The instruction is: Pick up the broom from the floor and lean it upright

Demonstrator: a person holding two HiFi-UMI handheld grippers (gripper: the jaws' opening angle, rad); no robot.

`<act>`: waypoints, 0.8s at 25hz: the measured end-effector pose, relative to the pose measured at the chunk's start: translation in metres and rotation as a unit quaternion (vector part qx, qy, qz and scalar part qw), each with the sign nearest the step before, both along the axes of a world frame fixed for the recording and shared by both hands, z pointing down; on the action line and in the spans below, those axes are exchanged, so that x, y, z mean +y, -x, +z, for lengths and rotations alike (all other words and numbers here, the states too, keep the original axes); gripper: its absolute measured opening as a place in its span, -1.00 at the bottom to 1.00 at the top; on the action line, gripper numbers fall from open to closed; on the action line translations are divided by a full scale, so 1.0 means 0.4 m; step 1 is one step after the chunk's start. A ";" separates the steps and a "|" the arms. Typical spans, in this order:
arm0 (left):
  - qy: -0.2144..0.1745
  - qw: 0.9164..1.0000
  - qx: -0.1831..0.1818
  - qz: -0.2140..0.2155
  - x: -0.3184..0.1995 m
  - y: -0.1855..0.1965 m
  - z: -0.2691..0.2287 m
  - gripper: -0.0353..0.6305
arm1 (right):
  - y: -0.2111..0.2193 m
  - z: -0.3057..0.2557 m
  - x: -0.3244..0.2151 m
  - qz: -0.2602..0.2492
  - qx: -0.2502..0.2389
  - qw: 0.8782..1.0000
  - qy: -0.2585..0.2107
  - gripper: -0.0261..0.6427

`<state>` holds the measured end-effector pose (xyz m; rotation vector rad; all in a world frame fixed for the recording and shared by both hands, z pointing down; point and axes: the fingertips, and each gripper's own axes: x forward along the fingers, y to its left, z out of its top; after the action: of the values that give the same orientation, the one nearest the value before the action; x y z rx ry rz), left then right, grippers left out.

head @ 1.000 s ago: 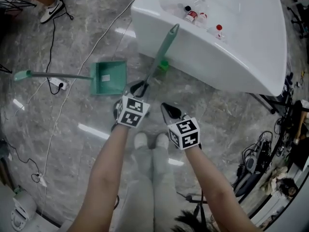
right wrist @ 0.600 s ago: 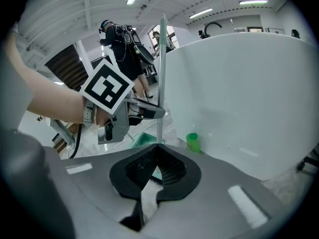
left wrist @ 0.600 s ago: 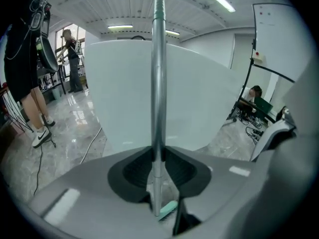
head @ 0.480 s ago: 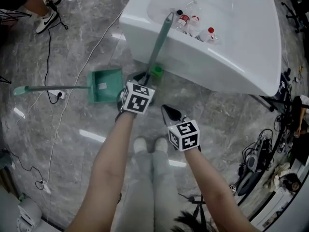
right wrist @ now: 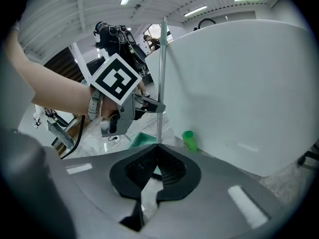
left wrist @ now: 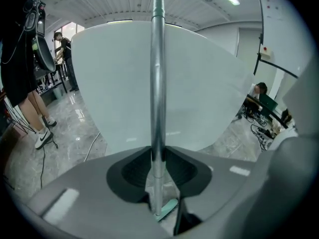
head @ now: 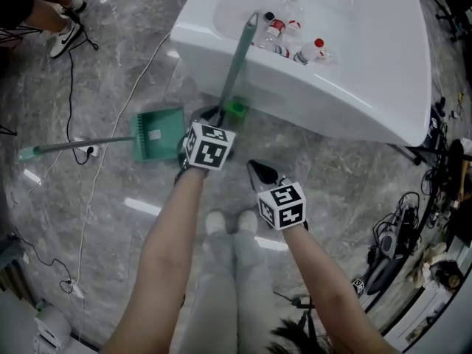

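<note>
Over the last second the left gripper (head: 214, 118) has pushed up from the middle of the head view toward the tub (head: 369, 65), and the broom (head: 237, 57) has swung steeper, its tip now higher over the tub's rim. The right gripper (head: 255, 170) has hardly shifted.

At centre left of the head view a green dustpan (head: 158, 133) lies flat on the marble floor (head: 110, 87), its long handle pointing to the left edge. Just right of it, the left gripper's fingers pinch the broom low on its handle; in the left gripper view the handle (left wrist: 158, 73) runs straight up between them against the tub's white wall. The broom stands tilted, its upper end resting on the tub's rim near some bottles (head: 276, 28) inside. A small green bottle (head: 237, 109) stands on the floor beside the handle's lower end. Below and to the right, the right gripper hangs apart from the broom, its fingers (right wrist: 169, 166) pressed together on nothing.
</note>
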<state>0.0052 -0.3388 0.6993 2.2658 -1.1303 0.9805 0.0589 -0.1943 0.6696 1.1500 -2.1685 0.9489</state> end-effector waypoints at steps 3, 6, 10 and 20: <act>-0.006 1.000 -0.003 0.014 0.001 -0.010 -0.004 -0.43 | -0.012 0.000 -0.007 0.003 0.002 1.000 0.000 -0.92; -0.007 0.999 -0.014 0.033 0.011 -0.021 -0.005 -0.26 | -0.015 -0.003 -0.005 0.000 0.004 1.000 0.002 -0.92; -0.007 0.999 -0.008 0.035 0.018 -0.015 -0.018 -0.24 | -0.009 -0.014 -0.004 -0.007 0.006 1.000 -0.001 -0.92; -0.055 0.996 -0.017 0.064 0.090 0.010 -0.153 -0.58 | 0.023 -0.105 0.036 -0.054 0.021 0.998 -0.033 -0.92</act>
<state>0.0012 -0.3027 0.6380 2.4440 -1.0876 1.0332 0.0495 -0.1798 0.6276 1.0617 -2.2185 0.8050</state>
